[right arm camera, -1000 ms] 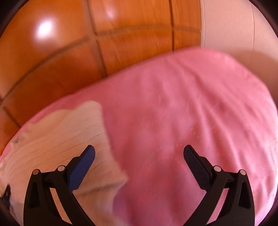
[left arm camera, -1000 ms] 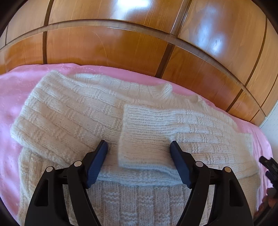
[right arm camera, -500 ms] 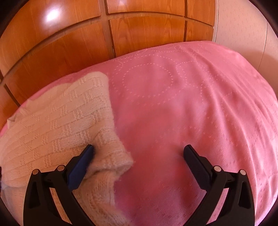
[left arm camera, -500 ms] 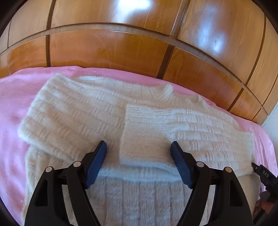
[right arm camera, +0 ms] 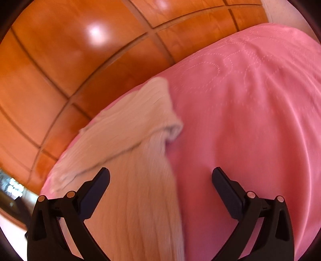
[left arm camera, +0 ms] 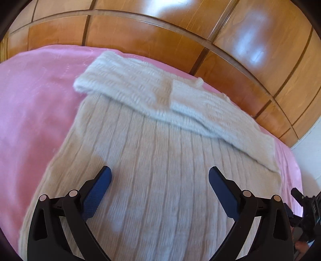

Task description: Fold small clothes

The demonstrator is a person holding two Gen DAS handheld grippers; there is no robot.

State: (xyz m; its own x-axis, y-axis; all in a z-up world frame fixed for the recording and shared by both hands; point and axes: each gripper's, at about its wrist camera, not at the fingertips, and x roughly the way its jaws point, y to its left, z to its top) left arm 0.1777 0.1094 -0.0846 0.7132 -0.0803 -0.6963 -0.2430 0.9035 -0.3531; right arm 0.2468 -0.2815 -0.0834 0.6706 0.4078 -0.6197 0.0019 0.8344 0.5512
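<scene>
A cream knitted sweater lies flat on a pink bedspread, both sleeves folded across its chest near the far edge. My left gripper is open and empty, hovering over the sweater's lower body. In the right wrist view the sweater's right side and a folded sleeve end show. My right gripper is open and empty over the sweater's right edge, its right finger over the bedspread.
A glossy wooden headboard runs along the far side of the bed and shows in the right wrist view. The other gripper's dark body is at the lower right of the left wrist view. A pale wall stands beyond.
Both grippers have pulled back toward the sweater's hem, so the folded sleeves now lie farther away. The sweater has not moved. Both stay open.
</scene>
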